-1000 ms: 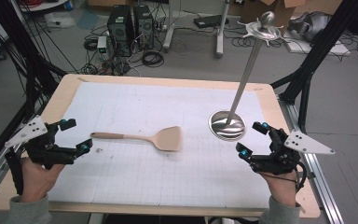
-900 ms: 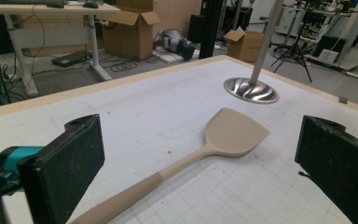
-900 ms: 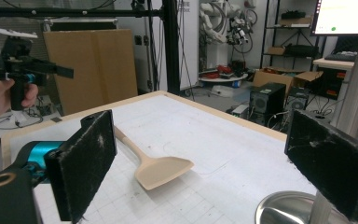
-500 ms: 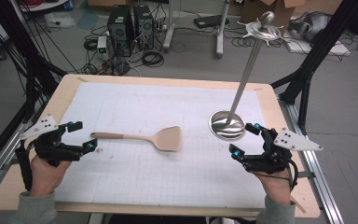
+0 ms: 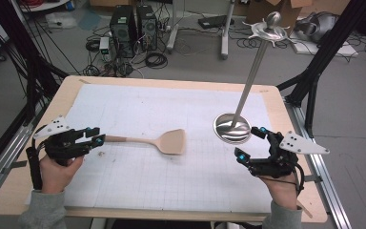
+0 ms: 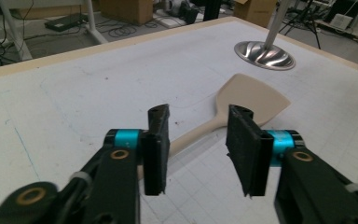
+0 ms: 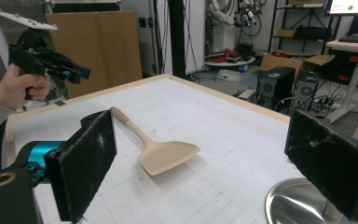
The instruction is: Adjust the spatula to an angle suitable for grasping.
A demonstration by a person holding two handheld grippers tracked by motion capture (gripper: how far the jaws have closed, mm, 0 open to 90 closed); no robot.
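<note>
Your left gripper [image 5: 95, 137] sits at the left middle of the high view, jaws pointing right at the handle end of the wooden spatula [image 5: 159, 140]. Earlier frames are at hand, so note it: these jaws have just been closing. In the left gripper view [image 6: 198, 144] the handle runs up through the gap between the two black jaws, yet the pads stand clear of it on either side, so nothing is gripped; the jaws are narrowed, not clamped. The spatula lies flat on the white gridded mat [image 5: 171, 105], just left of frame centre, blade to the right, handle to the left. Your right gripper [image 5: 250, 143] rests at the lower right of the high view, jaws spread wide and empty, just below the round steel base of the metal stand [image 5: 232, 128]. That stand's pole leans up toward the upper right of the frame. In the right gripper view [image 7: 200, 158] the spatula [image 7: 161, 154] lies at centre, well apart from both pads.
</note>
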